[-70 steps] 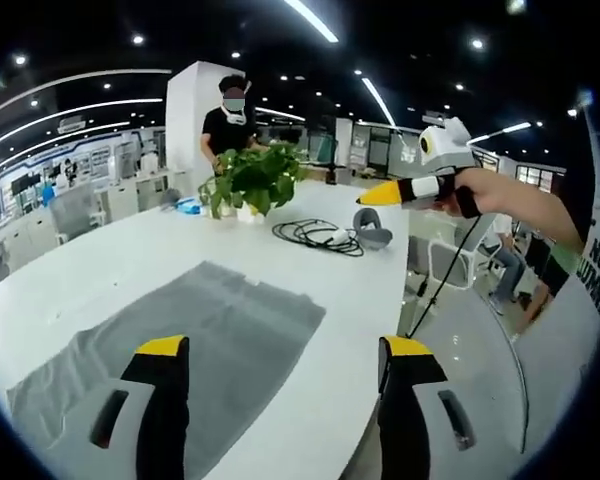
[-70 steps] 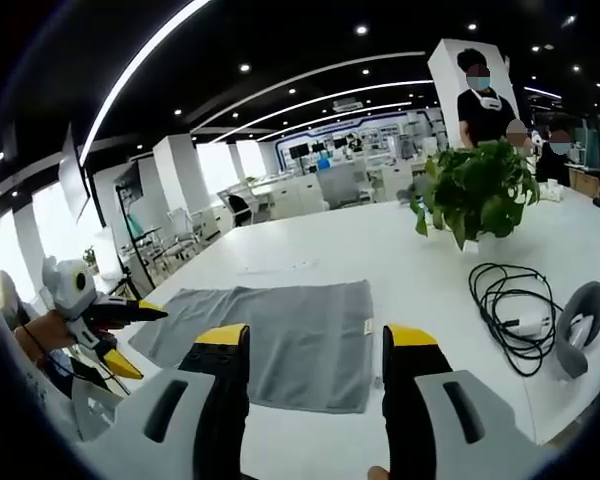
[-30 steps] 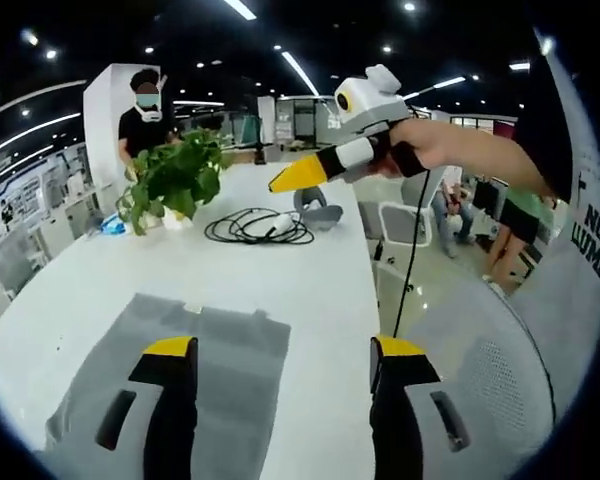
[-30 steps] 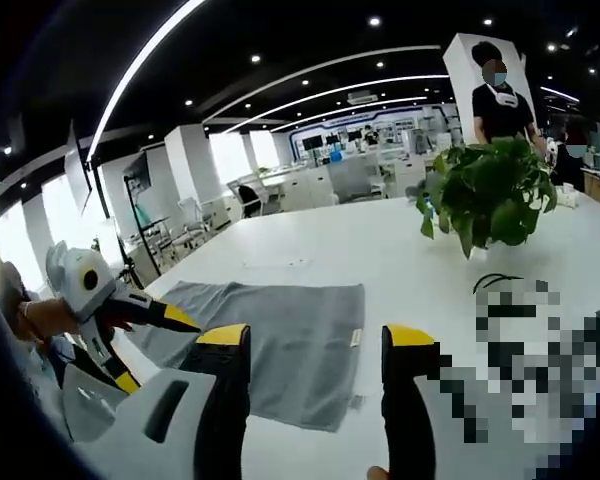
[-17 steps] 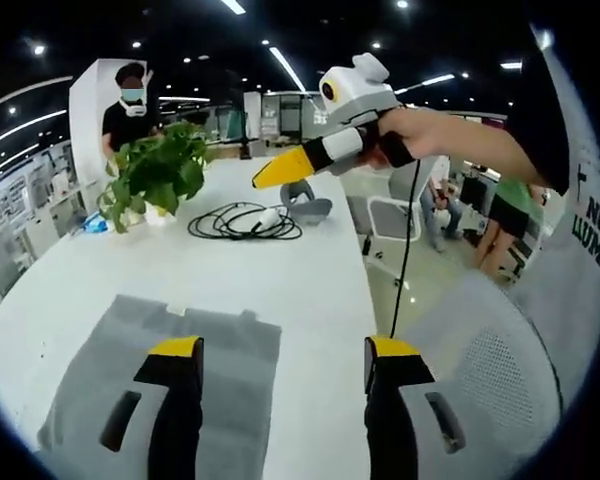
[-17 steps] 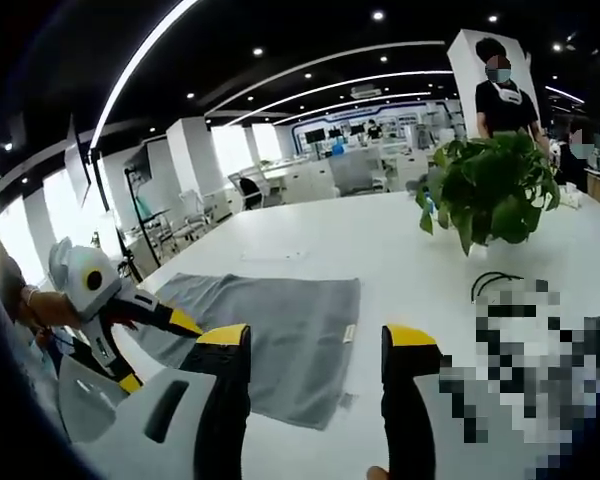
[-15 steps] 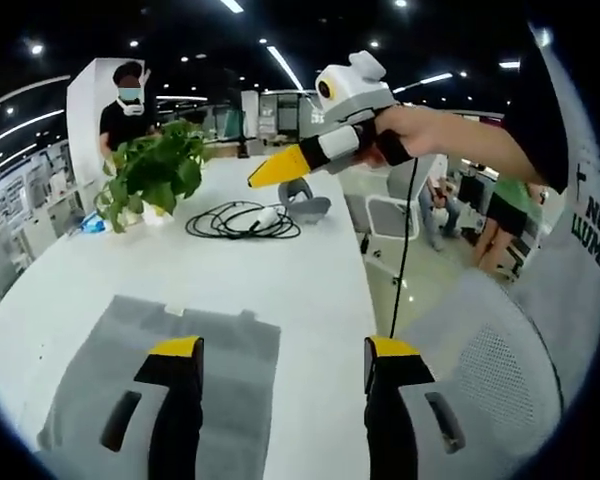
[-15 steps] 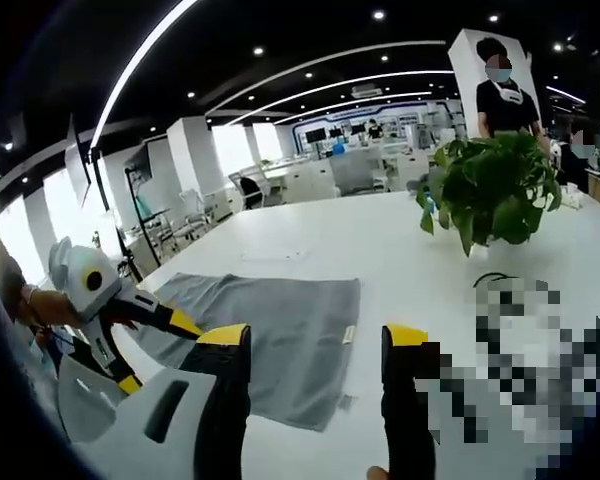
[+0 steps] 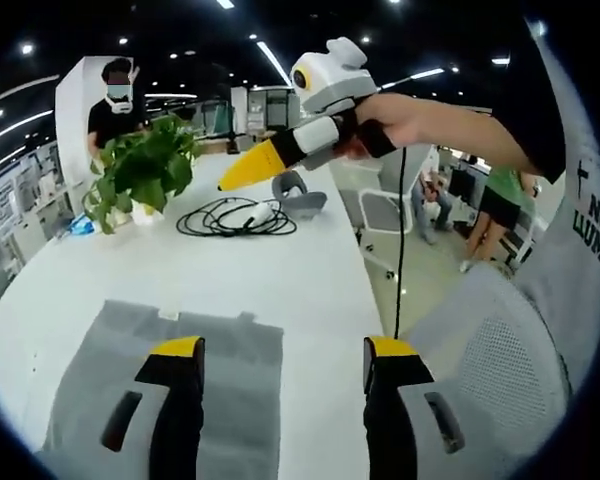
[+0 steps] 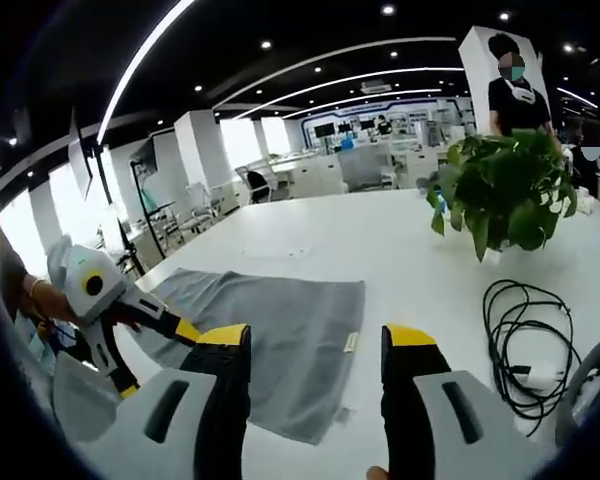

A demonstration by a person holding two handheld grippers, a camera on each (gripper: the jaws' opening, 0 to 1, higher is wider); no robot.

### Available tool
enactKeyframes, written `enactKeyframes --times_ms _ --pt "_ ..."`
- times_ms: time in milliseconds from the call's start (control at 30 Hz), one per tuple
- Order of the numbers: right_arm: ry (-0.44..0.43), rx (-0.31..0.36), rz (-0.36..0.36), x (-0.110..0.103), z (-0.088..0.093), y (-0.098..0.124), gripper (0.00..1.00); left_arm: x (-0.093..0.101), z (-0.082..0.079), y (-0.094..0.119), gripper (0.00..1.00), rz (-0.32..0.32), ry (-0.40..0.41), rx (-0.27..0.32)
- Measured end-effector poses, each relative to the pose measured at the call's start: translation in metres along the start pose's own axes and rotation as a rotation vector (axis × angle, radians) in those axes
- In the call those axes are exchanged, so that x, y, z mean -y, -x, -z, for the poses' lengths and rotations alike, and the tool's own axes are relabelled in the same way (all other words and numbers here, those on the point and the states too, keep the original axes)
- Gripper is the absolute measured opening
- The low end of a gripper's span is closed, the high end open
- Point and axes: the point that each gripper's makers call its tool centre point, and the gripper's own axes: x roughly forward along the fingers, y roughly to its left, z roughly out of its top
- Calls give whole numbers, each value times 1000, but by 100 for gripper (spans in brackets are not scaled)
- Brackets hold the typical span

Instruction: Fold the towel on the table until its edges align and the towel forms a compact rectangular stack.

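Left gripper view: left gripper [image 9: 280, 355], jaws spread and empty, has drifted toward the table's [image 9: 310, 270] near edge; towel [image 9: 165, 370] lies flat there, unfolded. The right gripper [image 9: 250, 168] has advanced, jaws together.

Right gripper view: its own jaws look parted, so I cannot tell. No fold begun.

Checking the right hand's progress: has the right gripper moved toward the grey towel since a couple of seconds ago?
Yes. In the left gripper view the right gripper now crosses in front of the black coiled cable, nearer the grey towel.
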Motion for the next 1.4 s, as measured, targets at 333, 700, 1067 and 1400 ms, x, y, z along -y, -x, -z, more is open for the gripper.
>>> enactKeyframes --times_ms 333,700,1067,1400 --pt "-4 -11 -21 0 2 -14 51 -9 3 -13 65 15 -26 -21" --pt "11 -25 -42 5 -1 -30 51 1 2 -36 64 50 -33 -27" --pt "22 -37 -54 7 -1 -41 51 -6 7 -43 56 55 -70 -49" --pt "32 -50 -64 10 0 -49 51 -12 8 -41 56 88 -102 -62"
